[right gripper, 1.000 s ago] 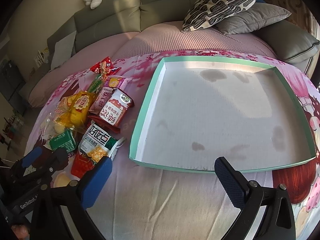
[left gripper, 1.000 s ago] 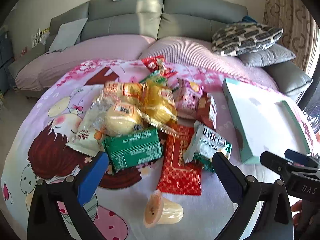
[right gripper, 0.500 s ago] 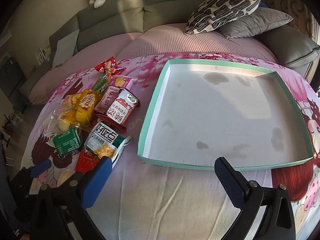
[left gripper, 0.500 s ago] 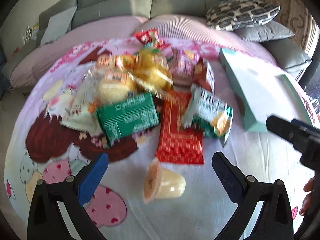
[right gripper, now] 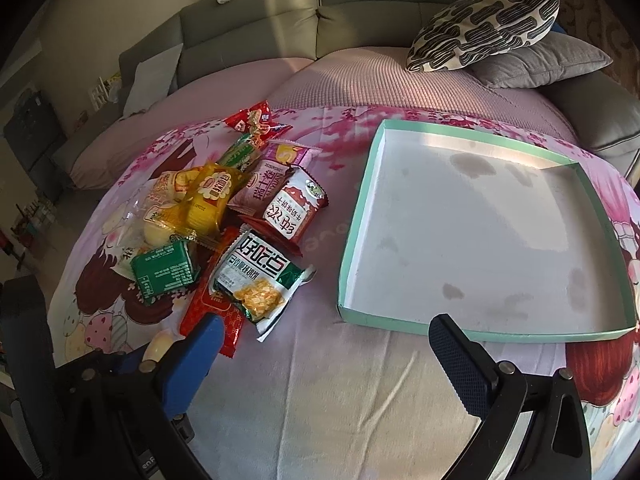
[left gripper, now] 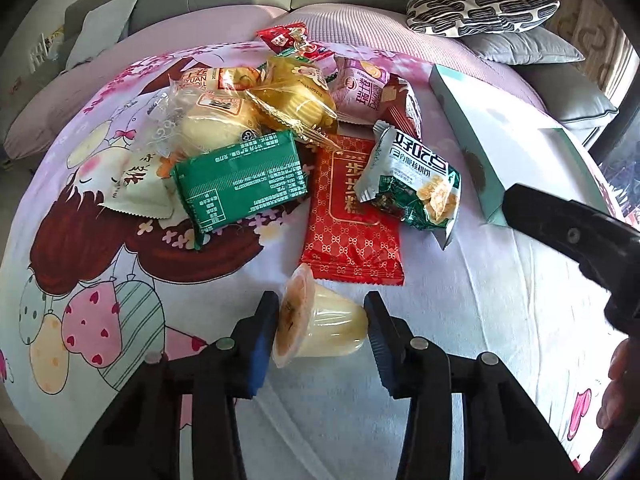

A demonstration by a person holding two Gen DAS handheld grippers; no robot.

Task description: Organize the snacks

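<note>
While the shallow green-rimmed tray (right gripper: 480, 236) lies bare toward the bedspread's (right gripper: 320, 380) right edge, every snack remains outside it. Your left gripper (left gripper: 322, 330) brackets the tipped jelly cup (left gripper: 320, 328) at the near edge, contact unclear; your right gripper (right gripper: 324, 344) hovers spread, holding nothing.

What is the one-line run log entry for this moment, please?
left gripper: fingers around jelly cup, contact unclear | right gripper: open, holds nothing | tray: no snacks inside

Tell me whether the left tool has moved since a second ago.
Yes. The left tool moved forward toward the snack pile, and its fingers now flank the jelly cup.
</note>
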